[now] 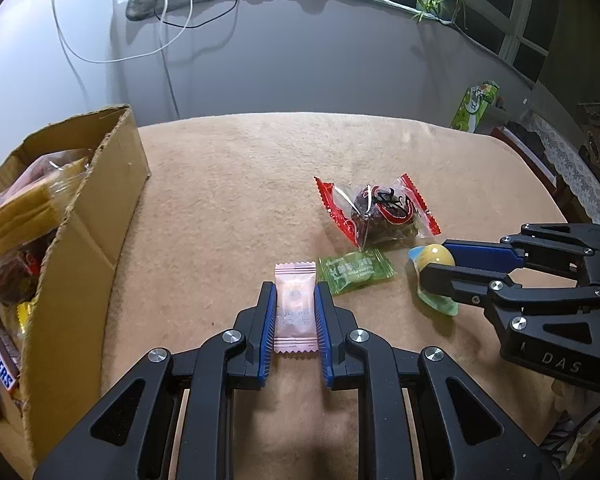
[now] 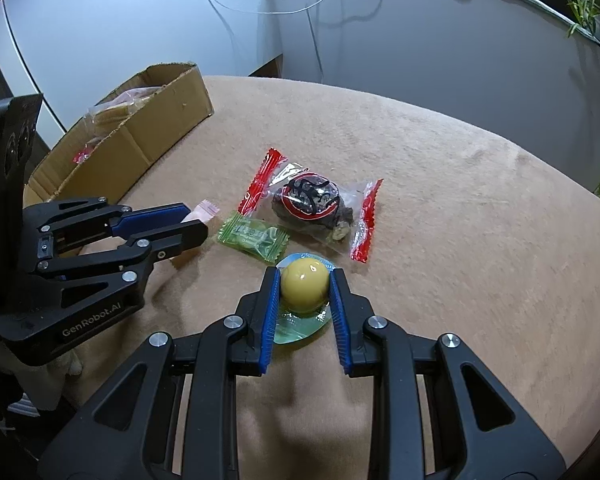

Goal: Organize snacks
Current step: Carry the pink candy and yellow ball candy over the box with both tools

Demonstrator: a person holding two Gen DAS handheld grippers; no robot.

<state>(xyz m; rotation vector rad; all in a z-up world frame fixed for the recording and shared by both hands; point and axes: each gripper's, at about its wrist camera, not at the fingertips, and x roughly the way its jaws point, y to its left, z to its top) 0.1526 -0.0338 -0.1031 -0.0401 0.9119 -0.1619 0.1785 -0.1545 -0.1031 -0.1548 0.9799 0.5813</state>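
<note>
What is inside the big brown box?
The cardboard box holds snacks: a clear bag of yellowish wafers, dark wrapped treats, and a Snickers bar near its front. Whatever lies underneath them, down at the bottom, is covered.

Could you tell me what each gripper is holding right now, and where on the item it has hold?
The left gripper clamps the pink candy packet across its long side edges. The right gripper grips the yellow jelly cup across its dome.

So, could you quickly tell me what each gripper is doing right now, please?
Left gripper: closed on the pink candy packet.
Right gripper: closed on the yellow jelly cup.
</note>
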